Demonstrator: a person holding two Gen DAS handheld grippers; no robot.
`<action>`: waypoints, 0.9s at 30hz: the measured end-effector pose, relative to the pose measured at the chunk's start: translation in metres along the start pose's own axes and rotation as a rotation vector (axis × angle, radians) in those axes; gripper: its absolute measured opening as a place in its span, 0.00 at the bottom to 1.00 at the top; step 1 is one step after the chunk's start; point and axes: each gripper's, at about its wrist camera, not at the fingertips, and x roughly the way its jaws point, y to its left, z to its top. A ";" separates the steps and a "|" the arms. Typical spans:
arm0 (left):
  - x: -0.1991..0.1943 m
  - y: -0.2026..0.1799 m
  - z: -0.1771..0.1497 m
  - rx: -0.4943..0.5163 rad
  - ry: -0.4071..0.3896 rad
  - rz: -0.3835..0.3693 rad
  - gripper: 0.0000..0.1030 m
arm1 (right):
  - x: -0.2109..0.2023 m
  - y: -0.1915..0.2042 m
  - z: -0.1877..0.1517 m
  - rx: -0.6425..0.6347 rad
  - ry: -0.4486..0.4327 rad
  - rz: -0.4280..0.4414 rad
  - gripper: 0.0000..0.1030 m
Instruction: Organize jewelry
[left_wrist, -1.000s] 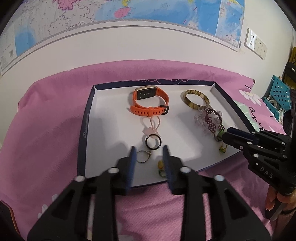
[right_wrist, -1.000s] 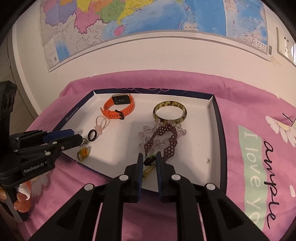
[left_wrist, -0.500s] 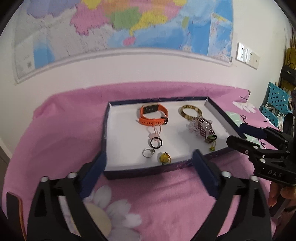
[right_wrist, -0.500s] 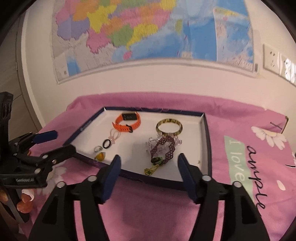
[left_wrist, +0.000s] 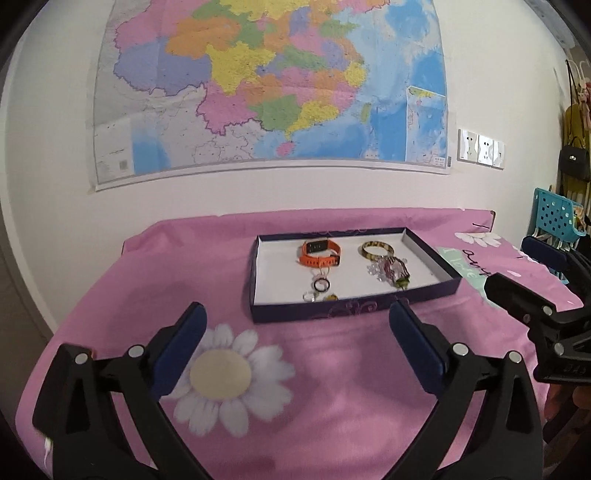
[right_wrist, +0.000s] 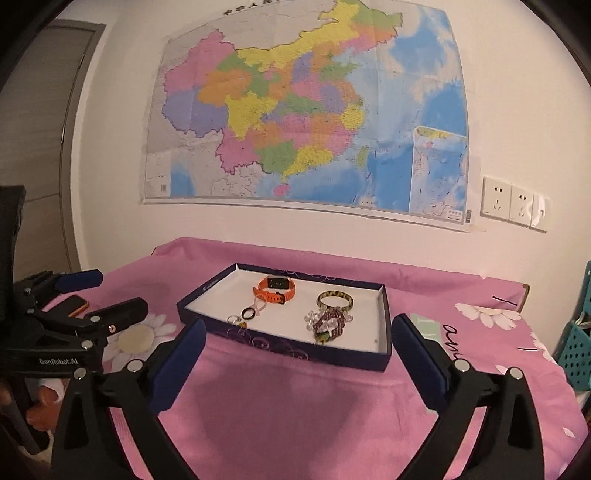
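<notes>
A dark blue tray (left_wrist: 351, 308) with a white floor lies on the pink cloth; it also shows in the right wrist view (right_wrist: 306, 350). In it lie an orange wristband (left_wrist: 319, 253), a mottled bangle (left_wrist: 376, 249), a purple beaded bracelet (left_wrist: 391, 267), a black ring (left_wrist: 321, 285), a silver ring (left_wrist: 308, 295) and a small yellow piece (left_wrist: 331, 297). My left gripper (left_wrist: 297, 325) is open and empty, well back from the tray. My right gripper (right_wrist: 297, 341) is open and empty, also back from the tray.
The pink flowered cloth (left_wrist: 229, 373) covers the table. A map (left_wrist: 266, 85) hangs on the wall behind. A teal stool (left_wrist: 554, 216) stands at the right. An orange-edged phone (right_wrist: 75, 305) lies at the table's left.
Both grippers have opened wide and pulled back and up from the tray. The small pieces they were next to now lie in the tray.
</notes>
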 end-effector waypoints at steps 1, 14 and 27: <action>-0.004 0.000 -0.002 0.000 0.002 0.007 0.95 | -0.004 0.001 -0.002 0.005 -0.001 -0.003 0.94; -0.035 0.001 -0.013 -0.007 -0.046 0.069 0.95 | -0.033 0.017 -0.021 0.012 -0.014 0.011 0.94; -0.046 0.004 -0.016 -0.017 -0.063 0.094 0.95 | -0.040 0.021 -0.023 0.020 -0.018 0.017 0.94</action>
